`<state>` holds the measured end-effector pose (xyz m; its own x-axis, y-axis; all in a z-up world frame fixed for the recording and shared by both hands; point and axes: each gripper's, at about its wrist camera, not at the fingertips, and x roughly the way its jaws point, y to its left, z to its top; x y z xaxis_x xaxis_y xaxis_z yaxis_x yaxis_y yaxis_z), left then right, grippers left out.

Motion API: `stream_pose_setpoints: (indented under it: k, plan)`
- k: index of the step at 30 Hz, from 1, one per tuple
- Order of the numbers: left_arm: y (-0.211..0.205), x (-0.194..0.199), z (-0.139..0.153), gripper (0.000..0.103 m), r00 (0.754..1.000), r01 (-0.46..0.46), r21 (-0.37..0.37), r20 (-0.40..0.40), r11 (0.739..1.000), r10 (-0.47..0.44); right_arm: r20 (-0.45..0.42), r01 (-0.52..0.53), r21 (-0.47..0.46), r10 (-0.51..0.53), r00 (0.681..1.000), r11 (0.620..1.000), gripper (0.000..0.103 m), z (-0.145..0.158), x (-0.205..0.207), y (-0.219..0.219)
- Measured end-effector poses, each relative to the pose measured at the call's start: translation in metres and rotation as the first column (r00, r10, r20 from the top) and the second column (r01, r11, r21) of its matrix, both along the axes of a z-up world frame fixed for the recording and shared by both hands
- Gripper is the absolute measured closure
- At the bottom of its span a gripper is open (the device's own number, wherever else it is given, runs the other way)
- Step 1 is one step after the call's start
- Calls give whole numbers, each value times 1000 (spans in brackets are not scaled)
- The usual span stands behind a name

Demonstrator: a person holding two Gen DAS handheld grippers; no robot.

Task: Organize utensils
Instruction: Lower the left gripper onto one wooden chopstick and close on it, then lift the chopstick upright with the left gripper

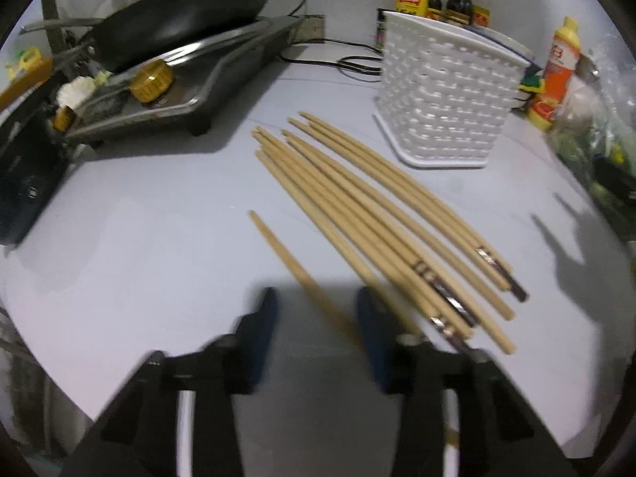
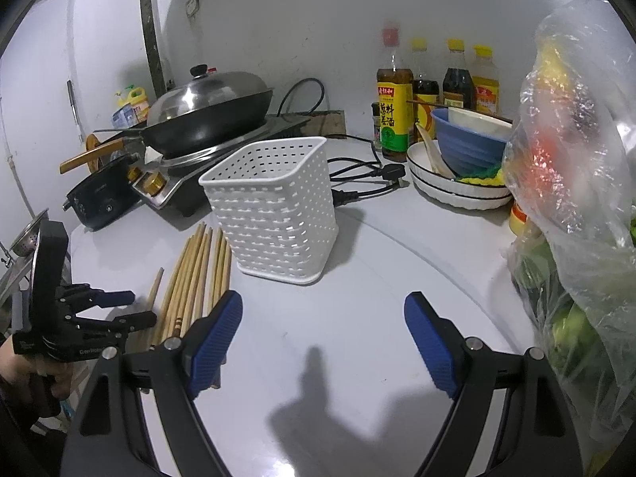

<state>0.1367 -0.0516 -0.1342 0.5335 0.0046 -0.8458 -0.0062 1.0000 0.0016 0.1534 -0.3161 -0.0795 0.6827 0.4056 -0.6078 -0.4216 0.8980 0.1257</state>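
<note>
A white bench [image 2: 357,246] holds a bundle of wooden chopsticks [image 1: 381,214] lying flat, side by side, near its middle. One single chopstick [image 1: 278,246] lies apart from the bundle, just beside it on the stove side.

The left claw [image 1: 314,318] points steeply down at the bench. The single chopstick runs between its two blue fingers [image 1: 264,318]. The fingers are blurred and a gap shows on one side of the chopstick, so the pads do not appear to press it; the claw is partly spread. From the right wrist view, the left claw [image 2: 131,310] is at the left edge of the bench, gripped by a person's hand [image 2: 35,377].

The right claw [image 2: 324,330] is spread wide with nothing between its blue pads [image 2: 431,342], hovering over a bare part of the bench. The ends of the chopstick bundle [image 2: 194,274] lie just beside its left finger.

A white perforated basket [image 2: 274,206] stands upright just beyond the far tips of the chopsticks.

Toward the far left corner sits a stove [image 2: 206,159] with a lidded black pan [image 2: 210,115] on it. Along the back wall stand sauce bottles [image 2: 397,115], and near them stacked white plates [image 2: 457,190] carry a blue bowl [image 2: 469,143]. A black cable [image 2: 357,183] runs behind the basket. A clear plastic bag [image 2: 576,198] of food fills the right edge.
</note>
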Motion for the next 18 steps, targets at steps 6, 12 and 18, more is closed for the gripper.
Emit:
stream_pose_setpoints:
  k: [6, 12, 18]
  plan:
    - [-3, -8, 0, 93, 999, 34, -40, 4, 999, -33, -48, -2, -7, 2, 999, 1000, 42, -6, 3, 5]
    - [5, -16, 0, 96, 999, 39, -53, 25, 998, -38, -121, -52, -11, 50, 991, 999, 43, -20, 7, 27]
    - [32, -15, -1, 97, 999, 17, -173, 47, 985, -9, -166, -108, -51, 98, 981, 993, 59, -31, 19, 68]
